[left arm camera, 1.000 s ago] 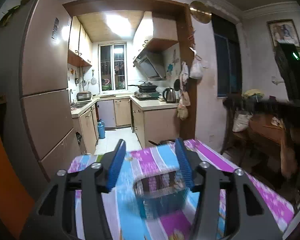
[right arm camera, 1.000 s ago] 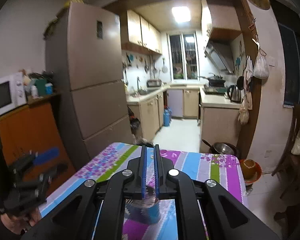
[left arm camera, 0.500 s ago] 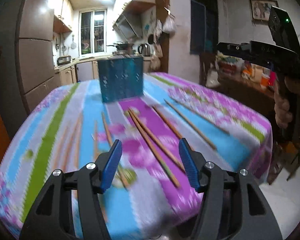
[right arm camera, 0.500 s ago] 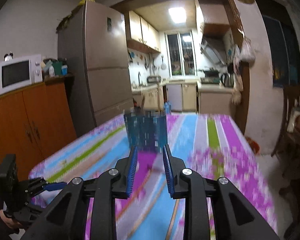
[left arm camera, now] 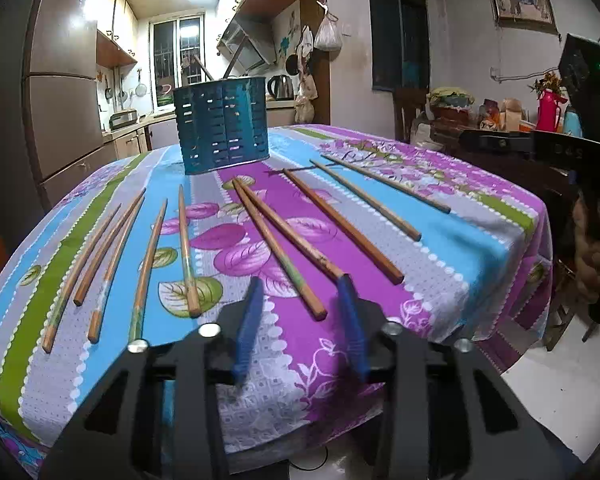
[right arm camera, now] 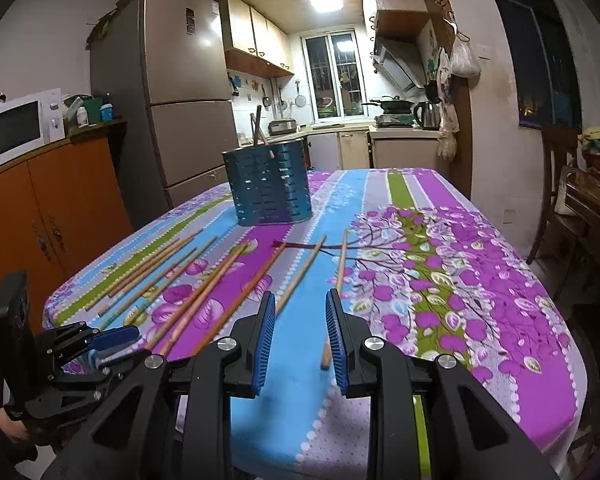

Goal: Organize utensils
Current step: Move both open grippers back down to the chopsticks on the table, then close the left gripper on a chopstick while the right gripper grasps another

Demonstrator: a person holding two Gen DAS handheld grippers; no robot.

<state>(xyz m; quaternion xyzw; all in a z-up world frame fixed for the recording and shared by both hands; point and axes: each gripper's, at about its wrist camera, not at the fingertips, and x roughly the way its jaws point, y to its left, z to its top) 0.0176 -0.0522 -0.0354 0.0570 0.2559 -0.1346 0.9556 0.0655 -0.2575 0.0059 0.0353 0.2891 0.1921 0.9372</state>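
- Both of your tools have dropped toward the worktop (left arm camera: pixel 440 240) since a second ago, when they looked across the kitchen from higher up.
- Your left tool (left arm camera: pixel 300 308) hangs over the near edge; its jaws are closing, with only cloth between the blurred blue pads.
- Your right tool (right arm camera: pixel 300 328) stands part open and holds nothing; one chopstick's near end (right arm camera: pixel 325 354) lies just inside its right pad, flat on the cloth.
- Wooden chopsticks (left arm camera: pixel 276 240) lie loose in a fan across the flowered cloth, none touched by a tool.
- A blue slotted holder (left arm camera: pixel 222 124) stands upright at the far end, beyond the chopsticks, with a couple of sticks poking out of it.
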